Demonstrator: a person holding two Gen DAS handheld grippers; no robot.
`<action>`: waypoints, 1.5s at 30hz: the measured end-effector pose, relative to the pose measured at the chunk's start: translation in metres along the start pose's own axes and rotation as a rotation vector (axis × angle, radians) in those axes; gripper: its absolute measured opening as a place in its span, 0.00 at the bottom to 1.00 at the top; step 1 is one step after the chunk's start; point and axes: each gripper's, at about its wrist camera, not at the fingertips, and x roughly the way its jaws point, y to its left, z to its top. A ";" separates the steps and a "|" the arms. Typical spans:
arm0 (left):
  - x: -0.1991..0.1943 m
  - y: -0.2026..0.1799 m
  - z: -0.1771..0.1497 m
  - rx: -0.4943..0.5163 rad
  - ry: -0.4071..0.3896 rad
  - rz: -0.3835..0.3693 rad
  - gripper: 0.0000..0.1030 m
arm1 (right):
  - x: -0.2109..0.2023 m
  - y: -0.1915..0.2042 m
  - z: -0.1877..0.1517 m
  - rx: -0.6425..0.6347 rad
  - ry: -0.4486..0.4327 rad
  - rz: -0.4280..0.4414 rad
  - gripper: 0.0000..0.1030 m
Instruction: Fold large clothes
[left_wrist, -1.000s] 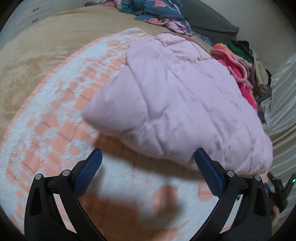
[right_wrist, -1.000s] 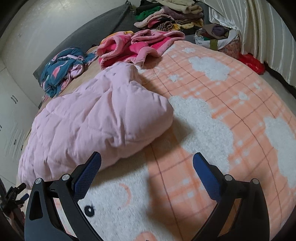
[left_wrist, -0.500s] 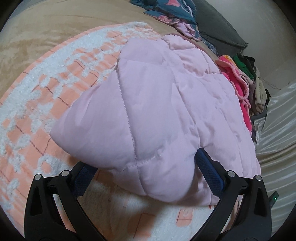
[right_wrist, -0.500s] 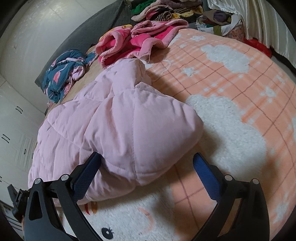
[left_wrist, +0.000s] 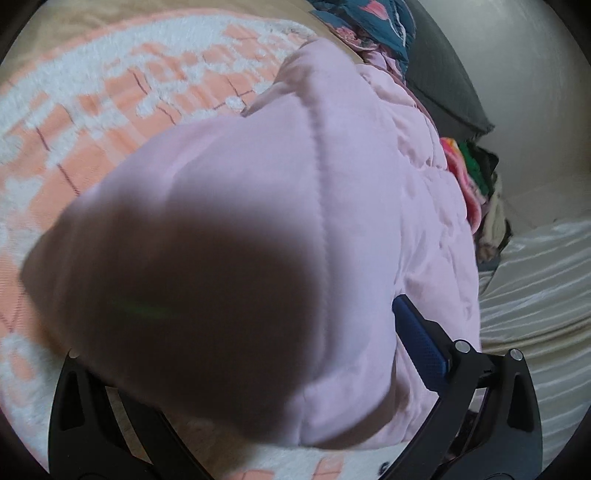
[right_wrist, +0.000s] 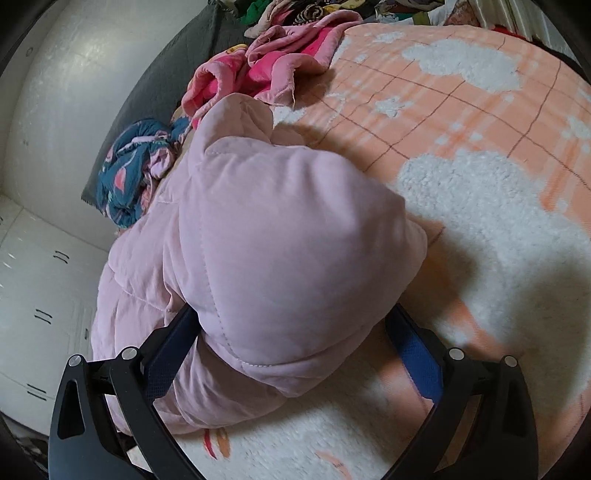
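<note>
A pale pink quilted padded garment (left_wrist: 332, 177) lies on the peach and white plaid blanket (left_wrist: 110, 96). My left gripper (left_wrist: 236, 332) is open, its jaws wide, and a corner of the garment bulges between them close to the lens; the left finger is hidden under the fabric. In the right wrist view the same garment (right_wrist: 280, 236) fills the middle, and my right gripper (right_wrist: 295, 332) is open with another corner sitting between its fingers. Neither pair of jaws is closed on the fabric.
A pink fleece garment (right_wrist: 266, 70) and a teal patterned one (right_wrist: 136, 166) lie beyond the quilted one, by a grey pillow (right_wrist: 177, 55). More clothes (left_wrist: 480, 184) are piled at the far side. Silvery curtains (left_wrist: 535, 288) hang on the right.
Both grippers have moved forward onto the pink garment. Its corners, which lay ahead of the fingertips a second ago, now sit between the open jaws.
</note>
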 end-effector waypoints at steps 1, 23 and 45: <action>0.000 0.000 0.001 -0.007 -0.004 -0.007 0.92 | 0.000 0.000 0.000 0.000 -0.002 0.014 0.90; -0.058 -0.090 -0.020 0.564 -0.154 0.216 0.31 | -0.057 0.109 -0.041 -0.612 -0.205 -0.137 0.24; -0.115 -0.069 -0.065 0.683 -0.159 0.265 0.30 | -0.141 0.112 -0.119 -0.727 -0.254 -0.084 0.23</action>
